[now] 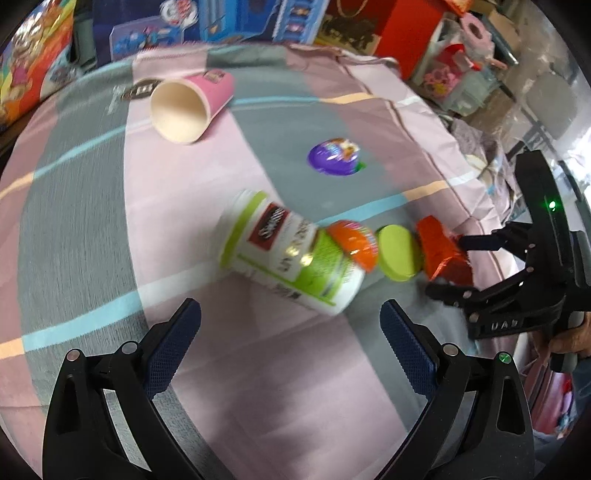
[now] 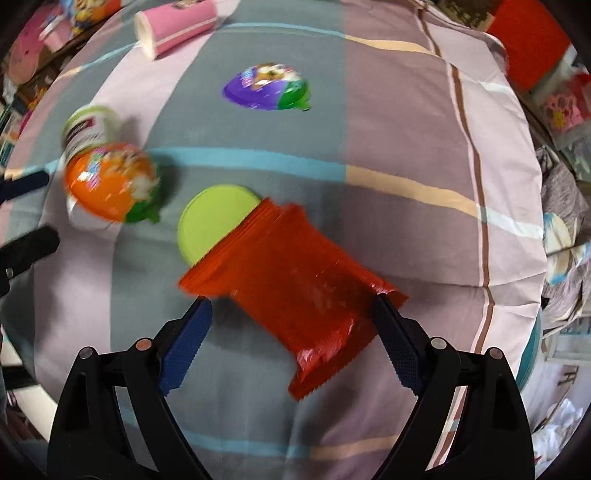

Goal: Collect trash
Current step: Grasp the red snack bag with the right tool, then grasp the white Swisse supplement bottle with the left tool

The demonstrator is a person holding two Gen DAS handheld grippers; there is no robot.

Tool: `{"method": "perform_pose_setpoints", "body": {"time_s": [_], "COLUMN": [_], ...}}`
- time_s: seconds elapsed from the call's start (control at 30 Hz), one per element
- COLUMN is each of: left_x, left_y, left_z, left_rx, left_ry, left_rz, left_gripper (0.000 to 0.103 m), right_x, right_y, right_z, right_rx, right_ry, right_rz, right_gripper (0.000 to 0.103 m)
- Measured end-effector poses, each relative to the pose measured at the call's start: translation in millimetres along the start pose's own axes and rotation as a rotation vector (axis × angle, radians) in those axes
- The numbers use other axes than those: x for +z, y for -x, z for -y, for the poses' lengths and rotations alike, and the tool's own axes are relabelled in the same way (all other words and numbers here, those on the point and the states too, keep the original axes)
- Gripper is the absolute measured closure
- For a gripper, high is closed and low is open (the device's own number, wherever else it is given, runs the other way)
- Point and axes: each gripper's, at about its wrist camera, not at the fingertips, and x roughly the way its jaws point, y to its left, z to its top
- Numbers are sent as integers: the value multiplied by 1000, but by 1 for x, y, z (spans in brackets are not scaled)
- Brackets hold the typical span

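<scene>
Nearest in the left wrist view: left gripper (image 1: 290,319), both dark blue pads spread wide, nothing between them, nothing touched. Just beyond its tips, lying on its side on the striped bedsheet (image 1: 92,206): white bottle (image 1: 291,254) with green bands and a dark red label, open mouth toward the right. Against that mouth, an orange egg capsule (image 1: 354,243); just right of it, a round green lid (image 1: 400,253) flat on the cloth.

Nearest in the right wrist view: right gripper (image 2: 291,317), also spread wide, pointing steeply down. Between its pads, a red snack wrapper (image 2: 295,291), lying crosswise and somewhat tilted. Right pad at the wrapper's right edge, seemingly touching; left pad tip just under the wrapper's left corner, contact not clear because of blur. No squeeze visible on the foil, so not pinched. Far end of the wrapper overlapping part of the green lid. From the left wrist view, same gripper seen at far right, fingers open around the red wrapper, a hand (image 1: 569,339) on its handle.

Farther, near the middle of the sheet: purple egg capsule (image 2: 266,88) with a green end, well apart from the others.

Farthest, at far left: pink paper cup (image 1: 190,105) on its side, open mouth toward the near left. Behind the bed, colourful boxes (image 1: 236,22), blurred.
</scene>
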Motion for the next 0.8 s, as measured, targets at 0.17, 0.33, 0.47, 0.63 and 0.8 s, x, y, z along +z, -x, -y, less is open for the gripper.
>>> {"method": "perform_pose_setpoints", "body": {"time_s": [0.17,0.33,0.47,0.63,0.8], "left_x": [4,12,20,28,38], "left_y": [-5,-7,-10,-17,-26], "left_z": [-10,-15,-12,-8,-5], "left_rx": [-9,-12,-12,-22,-28], "left_ry": [34,55,58,56,77], "left_rz": [-9,-7,-4,-4,-5], "left_gripper": [5,5,5,5,4], "right_x": [9,15,12,15,16], "right_y": [-5,4,10,10,5], "right_z": [13,29,44,55,64], "right_rx": [41,83,91,107,128], "right_ry": [-81,-171,-223,-255,-280], "right_rz": [-6,39,57,56,62], "right_gripper": [62,78,80,80,80]}}
